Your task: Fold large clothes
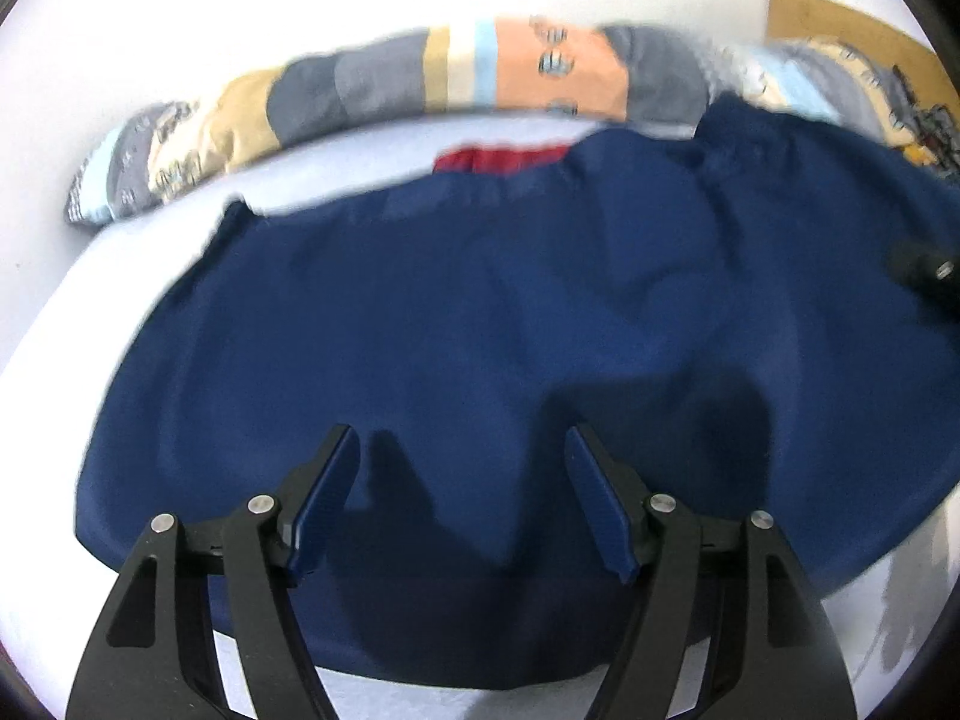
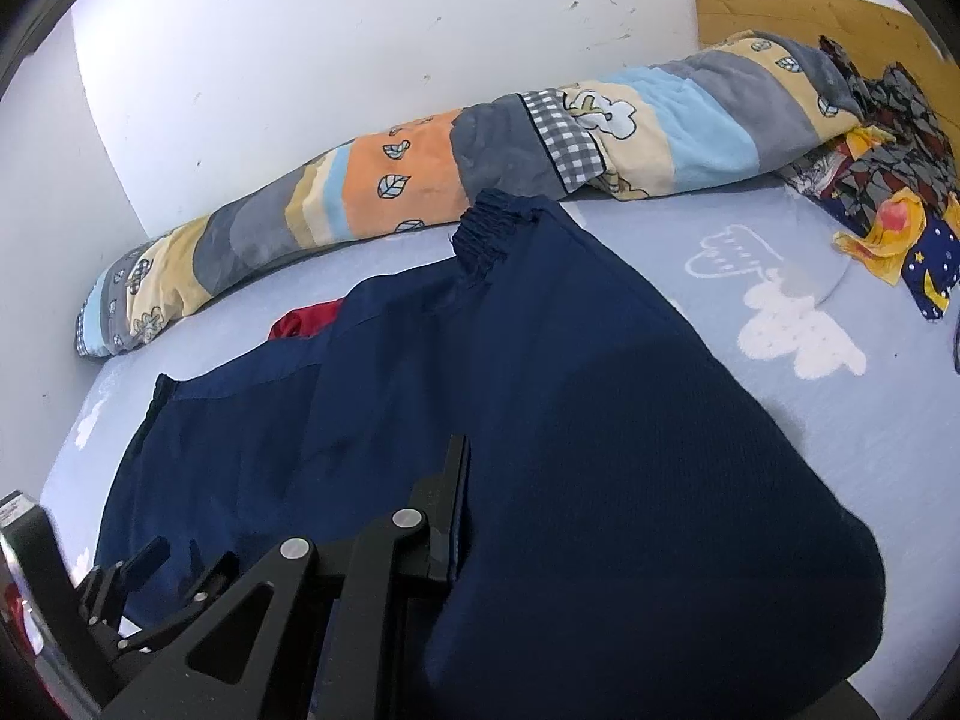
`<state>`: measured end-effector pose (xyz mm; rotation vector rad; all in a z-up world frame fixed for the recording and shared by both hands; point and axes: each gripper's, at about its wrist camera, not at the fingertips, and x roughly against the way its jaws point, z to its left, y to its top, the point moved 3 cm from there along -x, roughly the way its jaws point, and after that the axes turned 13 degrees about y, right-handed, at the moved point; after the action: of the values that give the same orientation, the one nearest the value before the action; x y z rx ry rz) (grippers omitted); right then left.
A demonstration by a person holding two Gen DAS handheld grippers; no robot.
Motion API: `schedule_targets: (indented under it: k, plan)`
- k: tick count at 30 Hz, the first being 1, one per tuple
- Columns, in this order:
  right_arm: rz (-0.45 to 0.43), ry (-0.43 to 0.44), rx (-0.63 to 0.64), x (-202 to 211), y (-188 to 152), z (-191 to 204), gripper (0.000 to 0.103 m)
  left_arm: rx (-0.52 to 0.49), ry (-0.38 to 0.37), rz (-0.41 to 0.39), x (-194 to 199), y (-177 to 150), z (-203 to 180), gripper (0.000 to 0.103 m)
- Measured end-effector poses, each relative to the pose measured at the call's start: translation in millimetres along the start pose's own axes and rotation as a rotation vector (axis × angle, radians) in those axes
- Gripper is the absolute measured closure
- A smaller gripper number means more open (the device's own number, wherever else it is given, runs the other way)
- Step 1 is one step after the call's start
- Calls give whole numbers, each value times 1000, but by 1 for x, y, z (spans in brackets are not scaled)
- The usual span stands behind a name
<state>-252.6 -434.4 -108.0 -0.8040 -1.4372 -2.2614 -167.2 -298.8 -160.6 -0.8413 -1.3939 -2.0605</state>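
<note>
A large navy blue garment [image 1: 510,312] lies spread on the pale blue bed sheet [image 1: 336,162]. My left gripper [image 1: 462,450] is open and empty, its blue-padded fingers hovering just above the garment's near part. In the right wrist view the same garment [image 2: 600,420] is lifted and draped over my right gripper [image 2: 462,462], which is shut on a fold of it; only the left finger [image 2: 447,510] shows, the other is hidden under cloth. An elastic cuff or waistband [image 2: 492,222] stands up at the far end. The left gripper also shows at the lower left [image 2: 138,576].
A rolled patchwork quilt [image 2: 480,162] lies along the white wall at the back. A red cloth [image 2: 306,318] peeks from under the garment. Patterned clothes [image 2: 888,180] are heaped at the right by the wooden headboard [image 2: 780,12].
</note>
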Motion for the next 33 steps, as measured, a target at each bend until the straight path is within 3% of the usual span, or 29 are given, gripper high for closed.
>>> schedule_targets:
  k: [9,24,29,33]
  plan:
    - [5,3,23,2,0,4,87,16,40,-3,-10,-4,-3,30]
    - [2,-1,26,4,3,8,87,0,28,18,-7,-3,-2,30]
    - [0,2,11,5,6,11,87,2,72,7,-8,-3,6,30]
    - [-2,-1,19,4,6,15,87,-15,45,30,-10,-4,6,30]
